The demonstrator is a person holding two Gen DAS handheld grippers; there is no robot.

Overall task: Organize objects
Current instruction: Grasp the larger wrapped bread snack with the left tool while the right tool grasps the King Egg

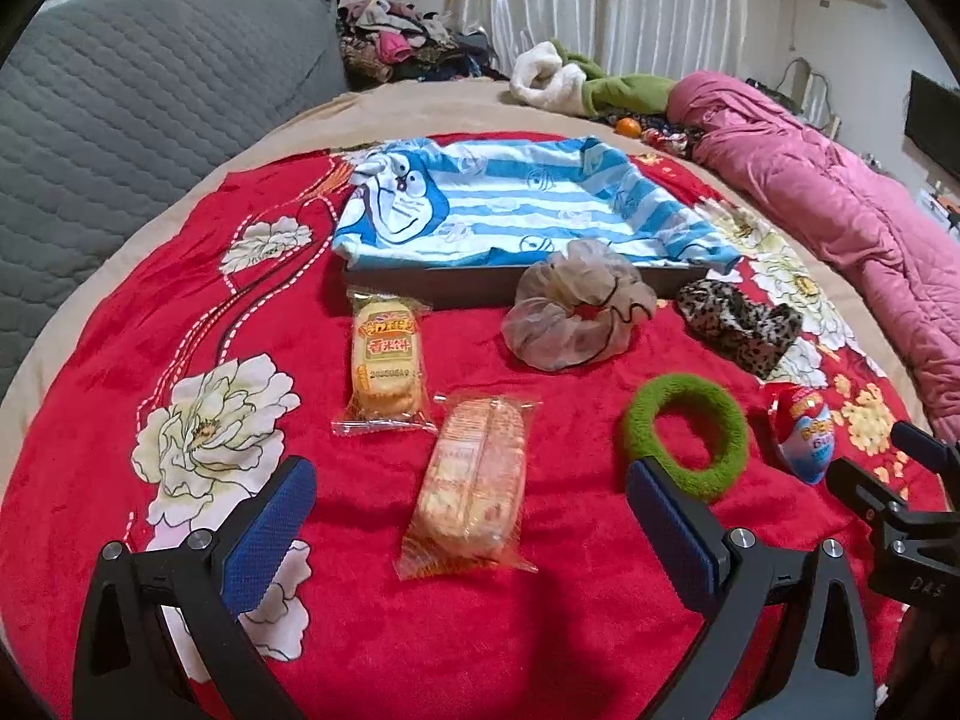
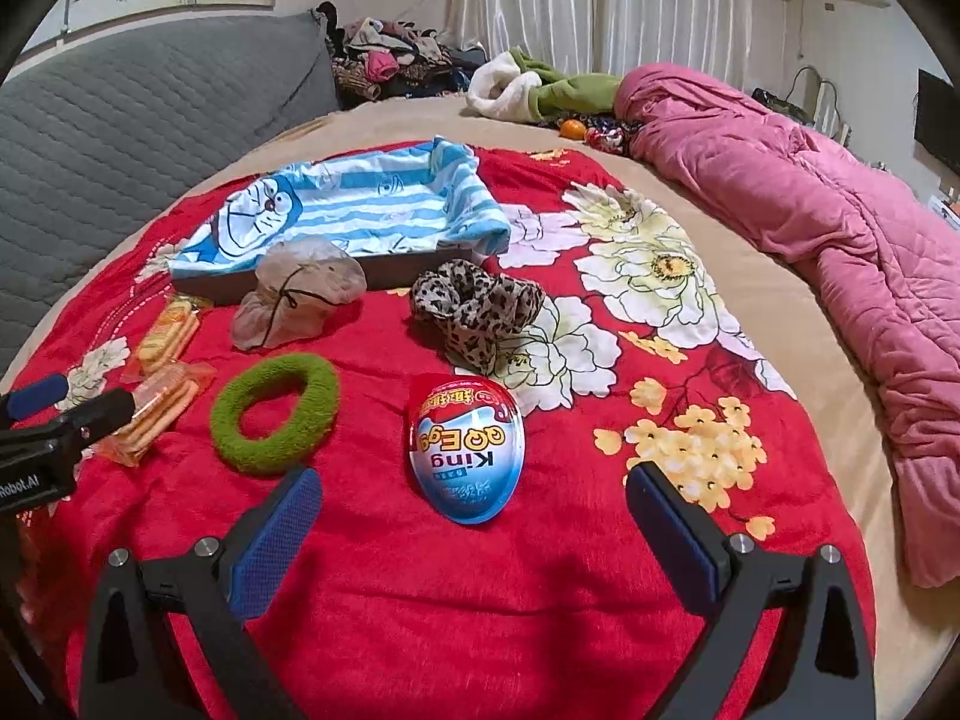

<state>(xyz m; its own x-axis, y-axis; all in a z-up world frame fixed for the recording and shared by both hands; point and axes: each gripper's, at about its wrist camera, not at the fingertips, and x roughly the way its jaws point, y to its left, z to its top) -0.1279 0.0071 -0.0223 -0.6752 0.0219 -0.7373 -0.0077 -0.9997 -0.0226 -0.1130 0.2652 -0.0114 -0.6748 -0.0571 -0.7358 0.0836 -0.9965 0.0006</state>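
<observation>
On the red flowered blanket (image 1: 420, 630) lie two biscuit packets (image 1: 471, 483) (image 1: 384, 369), a green scrunchie (image 1: 687, 441), a beige sheer scrunchie (image 1: 576, 315), a leopard scrunchie (image 1: 741, 324) and a toy egg (image 1: 804, 435). Behind them stands a dark tray (image 1: 480, 291) lined with a blue striped cartoon cloth (image 1: 510, 204). My left gripper (image 1: 474, 507) is open, with the near packet between its fingers. My right gripper (image 2: 474, 501) is open around the toy egg (image 2: 465, 450). The green scrunchie (image 2: 276, 414), leopard scrunchie (image 2: 480, 309), beige scrunchie (image 2: 300, 294) and tray (image 2: 396, 270) show in the right wrist view.
A pink quilt (image 2: 840, 240) lies bunched along the right side of the bed. A grey quilted headboard (image 1: 132, 120) stands at the left. Clothes (image 1: 396, 42) and a green-white plush (image 1: 570, 78) lie at the back, with an orange (image 1: 629, 127).
</observation>
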